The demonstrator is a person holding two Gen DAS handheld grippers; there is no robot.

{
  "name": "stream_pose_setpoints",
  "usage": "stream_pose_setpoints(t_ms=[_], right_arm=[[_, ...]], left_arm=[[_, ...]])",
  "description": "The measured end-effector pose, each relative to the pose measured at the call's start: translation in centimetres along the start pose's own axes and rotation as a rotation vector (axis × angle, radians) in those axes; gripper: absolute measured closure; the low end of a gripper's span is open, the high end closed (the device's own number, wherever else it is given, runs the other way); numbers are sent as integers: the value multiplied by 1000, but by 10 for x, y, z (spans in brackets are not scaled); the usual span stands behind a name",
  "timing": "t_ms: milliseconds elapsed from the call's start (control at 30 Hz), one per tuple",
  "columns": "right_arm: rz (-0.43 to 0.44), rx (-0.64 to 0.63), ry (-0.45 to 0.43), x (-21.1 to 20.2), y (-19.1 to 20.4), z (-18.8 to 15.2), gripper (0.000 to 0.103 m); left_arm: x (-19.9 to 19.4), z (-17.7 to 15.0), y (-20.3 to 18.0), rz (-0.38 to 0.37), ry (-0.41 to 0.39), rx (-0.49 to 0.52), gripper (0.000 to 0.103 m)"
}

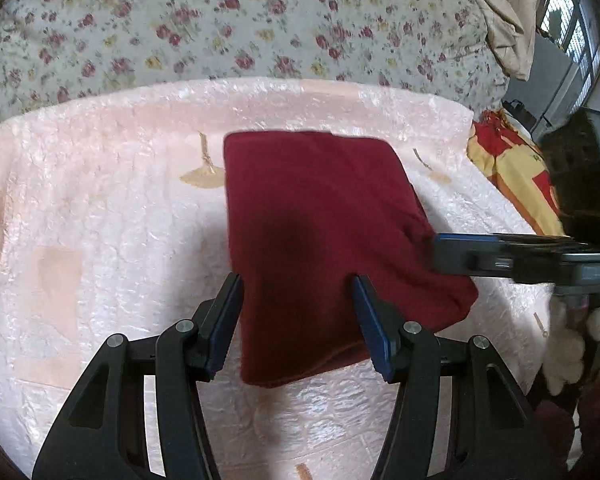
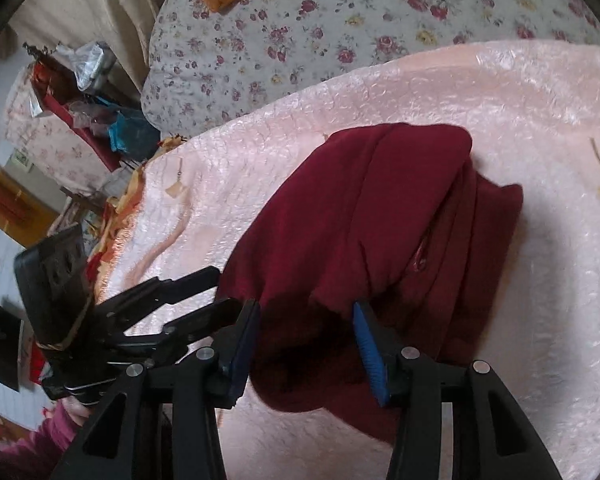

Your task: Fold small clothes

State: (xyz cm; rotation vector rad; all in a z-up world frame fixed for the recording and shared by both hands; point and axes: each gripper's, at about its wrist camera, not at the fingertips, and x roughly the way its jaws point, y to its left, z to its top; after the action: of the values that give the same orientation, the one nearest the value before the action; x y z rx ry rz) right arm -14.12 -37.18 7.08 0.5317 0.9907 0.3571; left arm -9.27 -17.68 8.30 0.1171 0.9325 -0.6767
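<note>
Left gripper (image 1: 298, 322): fingers (image 1: 226, 322) apart, blue pads facing each other, gripping nothing; the near part of the dark red garment (image 1: 320, 248) lies between and beneath them, and the pads do not press it. Right gripper (image 2: 306, 346): fingers (image 2: 370, 354) likewise parted with nothing clamped, the garment's near edge showing in the gap. Whether either gripper's fingertips touch the cloth cannot be told.

The dark red garment is folded into a rough rectangle with several layers stacked at one side, seen from the right wrist. It lies near the middle of a pale pink textured blanket (image 1: 100, 200) printed with small tan fan motifs, nearer the blanket's front edge than its far one. From the left wrist the right gripper enters at the garment's right side, held by a hand in a white fleecy glove (image 1: 568, 344).

Beyond the blanket's far edge lies a floral quilt (image 1: 220, 28) with red and yellow roses. No brand, label or legible writing appears on any item.
</note>
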Motion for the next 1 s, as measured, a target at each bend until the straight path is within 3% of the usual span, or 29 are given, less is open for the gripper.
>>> stream_pose_setpoints(t_ms=[133, 233, 267, 333, 467, 600, 667, 733, 800, 833, 867, 900, 933, 1000], right_arm=[[76, -64, -16, -15, 17, -7, 57], [5, -112, 25, 8, 19, -12, 60], [-4, -116, 22, 12, 16, -13, 79], [-18, -111, 17, 10, 10, -15, 89], [-77, -193, 5, -16, 8, -27, 94], [-116, -148, 87, 7, -16, -48, 95], [-109, -135, 65, 6, -18, -51, 96], [-77, -120, 18, -8, -18, -46, 96], [-73, -125, -45, -27, -17, -39, 86], [-73, -126, -83, -36, -16, -35, 57], [-77, -120, -108, -41, -18, -31, 21], [-85, -101, -137, -44, -24, -26, 8], [-90, -81, -149, -44, -28, -21, 3], [-78, -9, -143, -34, -46, -8, 3]], left_arm=[[0, 4, 11, 28, -5, -27, 47], [3, 5, 16, 23, 1, -67, 47], [2, 6, 15, 23, 3, -72, 47], [-1, 7, 14, 14, -3, -67, 47], [7, 6, 3, -3, 2, -36, 47], [39, -2, -2, 5, 69, -48, 45], [44, -5, -1, 23, 58, -45, 42], [42, -3, 4, -7, 57, -60, 42], [38, 1, 13, -46, 54, -93, 42], [37, 2, 16, -63, 50, -108, 42], [34, 5, 21, -90, 42, -134, 41], [33, 8, 30, -125, 32, -171, 39], [33, 10, 33, -142, 29, -189, 34], [38, 15, 42, -183, 33, -237, 31]])
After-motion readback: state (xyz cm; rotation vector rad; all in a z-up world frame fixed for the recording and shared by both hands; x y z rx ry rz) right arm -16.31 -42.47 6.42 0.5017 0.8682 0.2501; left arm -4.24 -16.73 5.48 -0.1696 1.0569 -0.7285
